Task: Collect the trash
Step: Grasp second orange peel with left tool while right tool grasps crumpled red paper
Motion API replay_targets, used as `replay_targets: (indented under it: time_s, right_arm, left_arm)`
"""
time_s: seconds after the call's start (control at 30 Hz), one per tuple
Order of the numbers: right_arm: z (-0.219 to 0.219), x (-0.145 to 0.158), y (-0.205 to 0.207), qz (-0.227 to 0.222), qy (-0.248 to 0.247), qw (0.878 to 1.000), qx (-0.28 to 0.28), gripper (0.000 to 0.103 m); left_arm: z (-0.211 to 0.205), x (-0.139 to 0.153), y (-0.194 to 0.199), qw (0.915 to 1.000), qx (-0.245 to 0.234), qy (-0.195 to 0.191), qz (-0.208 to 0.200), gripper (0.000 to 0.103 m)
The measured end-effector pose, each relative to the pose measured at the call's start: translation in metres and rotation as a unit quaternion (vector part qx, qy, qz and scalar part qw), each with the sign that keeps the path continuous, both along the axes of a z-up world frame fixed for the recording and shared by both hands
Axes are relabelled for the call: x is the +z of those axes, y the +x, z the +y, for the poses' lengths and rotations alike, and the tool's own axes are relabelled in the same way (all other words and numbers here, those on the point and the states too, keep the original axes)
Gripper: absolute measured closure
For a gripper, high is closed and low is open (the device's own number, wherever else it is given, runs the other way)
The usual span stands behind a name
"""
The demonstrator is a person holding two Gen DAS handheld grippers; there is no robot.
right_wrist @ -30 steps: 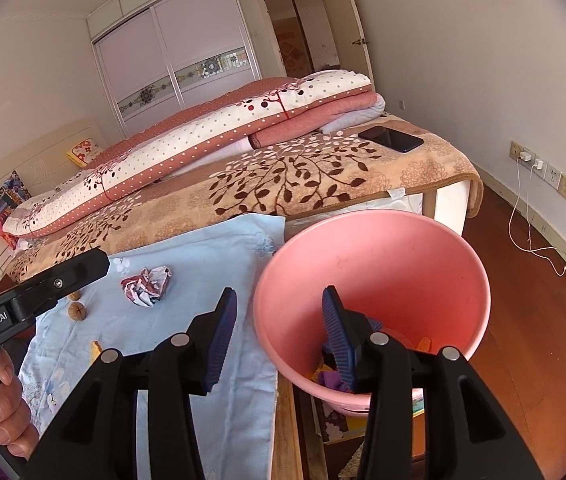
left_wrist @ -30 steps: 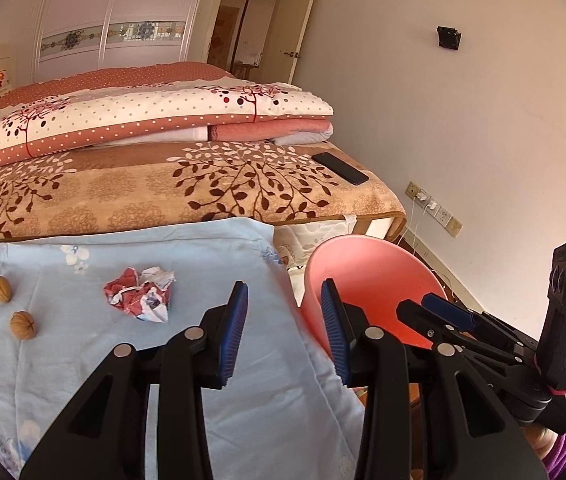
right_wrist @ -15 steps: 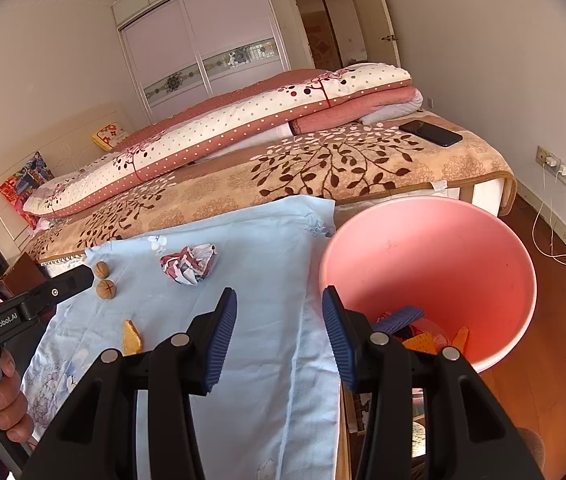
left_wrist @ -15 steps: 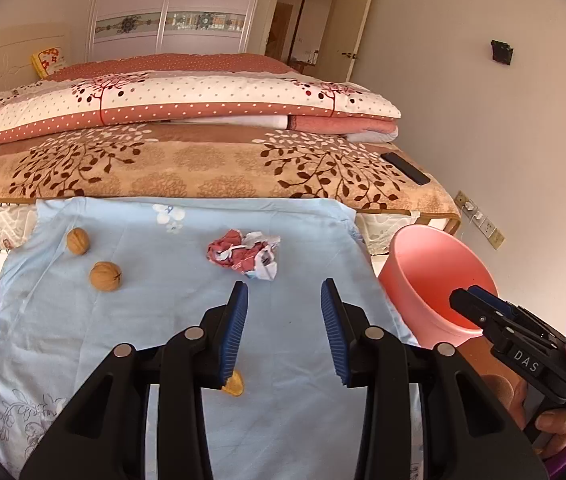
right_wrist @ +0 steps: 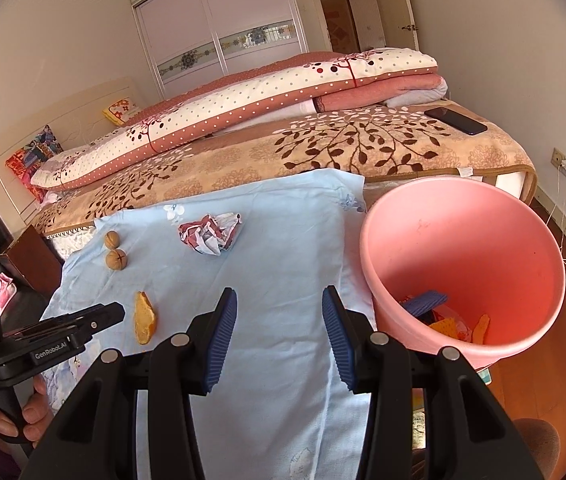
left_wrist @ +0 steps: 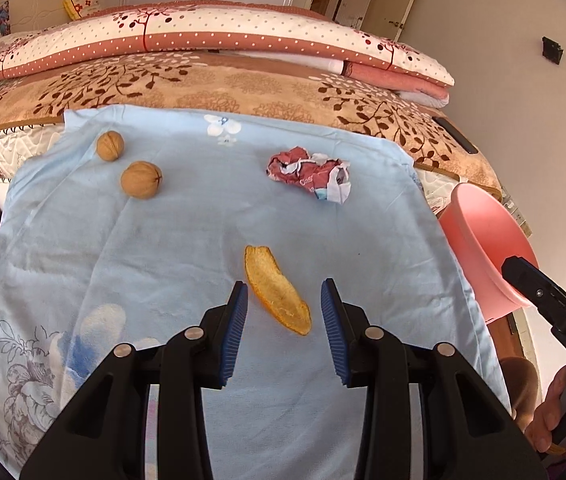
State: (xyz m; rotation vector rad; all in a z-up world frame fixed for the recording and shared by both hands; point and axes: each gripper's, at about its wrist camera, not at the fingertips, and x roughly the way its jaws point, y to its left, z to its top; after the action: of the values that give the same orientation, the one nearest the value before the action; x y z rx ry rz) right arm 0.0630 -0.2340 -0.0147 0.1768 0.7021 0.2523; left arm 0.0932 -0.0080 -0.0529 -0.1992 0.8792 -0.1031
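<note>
Hovering over the light blue cloth (left_wrist: 163, 260): left gripper (left_wrist: 284, 312), spread, pinching nothing, orange peel (left_wrist: 275, 292) lying between its pads. Sitting at 1 o'clock from the peel: crumpled wrapper (left_wrist: 310, 174); at 11 o'clock, two walnuts (left_wrist: 141, 179). Standing at 3 o'clock: pink bucket (right_wrist: 463, 232). Holding nothing, spread: right gripper (right_wrist: 279, 320).

Sunlit bedroom, bed (right_wrist: 363, 148), wardrobe (right_wrist: 219, 20)

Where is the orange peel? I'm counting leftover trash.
In the left wrist view, the orange peel lies on the blue cloth, just ahead of the open left gripper.
</note>
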Motion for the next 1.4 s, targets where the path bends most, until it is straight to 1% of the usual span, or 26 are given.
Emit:
replay_targets:
  time_s: [0.23, 0.33, 0.47, 0.6, 0.63, 0.7, 0.8, 0.97, 1.03, 1.1, 1.27, 1.4]
  right_arm:
    - [0.010, -0.008, 0.008, 0.013, -0.008, 1.000, 0.008, 0.059]
    - [0.015, -0.011, 0.012, 0.018, -0.013, 1.000, 0.012, 0.059]
    - [0.021, -0.014, 0.016, 0.023, -0.019, 0.999, 0.018, 0.059]
    - [0.029, -0.017, 0.024, 0.027, -0.026, 0.999, 0.025, 0.059]
    - [0.031, -0.017, 0.027, 0.028, -0.027, 0.999, 0.028, 0.059]
    - [0.038, -0.018, 0.032, 0.030, -0.029, 0.999, 0.035, 0.059]
    - [0.050, -0.017, 0.044, 0.031, -0.028, 0.998, 0.047, 0.059]
    - [0.076, -0.013, 0.067, 0.027, -0.026, 0.997, 0.069, 0.059]
    - [0.087, -0.012, 0.077, 0.025, -0.027, 0.997, 0.074, 0.055]
    - [0.098, -0.012, 0.087, 0.024, -0.029, 0.996, 0.079, 0.054]
    - [0.124, -0.016, 0.110, 0.028, -0.038, 0.995, 0.085, 0.051]
    - [0.141, -0.021, 0.127, 0.027, -0.072, 0.995, 0.065, 0.047]
  left_arm:
    - [-0.003, -0.021, 0.018, 0.9990, 0.015, -0.003, 0.041, 0.065]
    - [-0.007, -0.025, 0.024, 0.9988, 0.016, -0.008, 0.046, 0.065]
    - [-0.013, -0.029, 0.027, 0.9988, 0.018, 0.006, 0.045, 0.065]
    - [-0.011, -0.030, 0.026, 0.9994, 0.015, 0.014, 0.029, 0.066]
    - [-0.009, -0.030, 0.026, 0.9994, 0.017, 0.009, 0.028, 0.077]
    - [-0.004, -0.029, 0.025, 0.9995, 0.016, -0.006, 0.025, 0.081]
    - [0.001, -0.026, 0.023, 0.9997, 0.014, -0.012, 0.014, 0.085]
    - [0.012, -0.015, 0.019, 0.9997, 0.016, -0.013, -0.012, 0.085]
    - [0.018, -0.011, 0.017, 0.9996, 0.020, -0.011, -0.019, 0.085]
    - [0.025, -0.010, 0.017, 0.9994, 0.025, -0.009, -0.024, 0.085]
    - [0.047, -0.011, 0.018, 0.9987, 0.044, -0.012, -0.021, 0.085]
    - [0.062, -0.013, 0.020, 0.9979, 0.061, -0.017, -0.016, 0.085]
